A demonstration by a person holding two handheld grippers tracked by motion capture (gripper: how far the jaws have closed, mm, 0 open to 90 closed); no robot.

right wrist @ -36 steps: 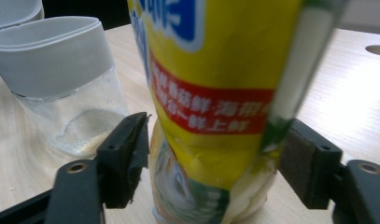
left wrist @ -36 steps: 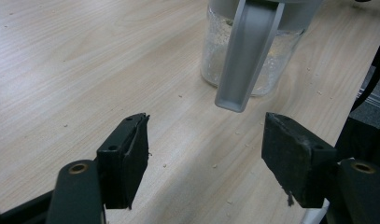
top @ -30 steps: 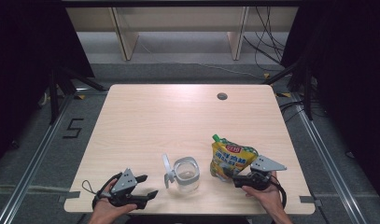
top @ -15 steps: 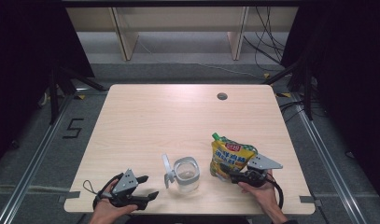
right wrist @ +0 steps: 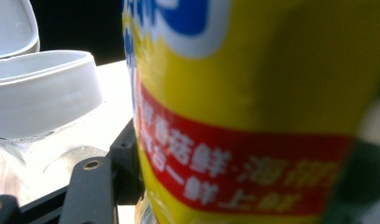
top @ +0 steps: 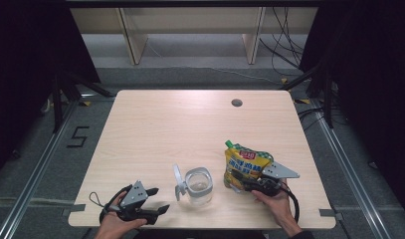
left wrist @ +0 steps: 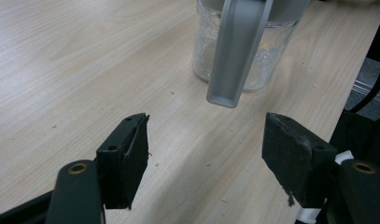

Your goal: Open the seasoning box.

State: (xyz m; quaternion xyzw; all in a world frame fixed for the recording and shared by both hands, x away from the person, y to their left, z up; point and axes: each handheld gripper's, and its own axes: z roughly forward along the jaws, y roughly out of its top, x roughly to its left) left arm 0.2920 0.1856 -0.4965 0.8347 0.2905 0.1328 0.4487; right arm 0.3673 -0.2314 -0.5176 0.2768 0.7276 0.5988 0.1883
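The pale wooden table [top: 180, 129] has a small round grommet hole [top: 236, 103] near its far edge. Crumbs [left wrist: 211, 163] lie scattered on the wood grain. A "5" [top: 78, 136] is marked on the grey floor at left. Beyond stand shelf legs [top: 132, 35], with cables [top: 284, 45] trailing at right.

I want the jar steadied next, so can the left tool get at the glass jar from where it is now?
Probably yes. The left tool is open and aimed at the glass jar, with bare table between them. Only the jar's hanging grey lid faces it.
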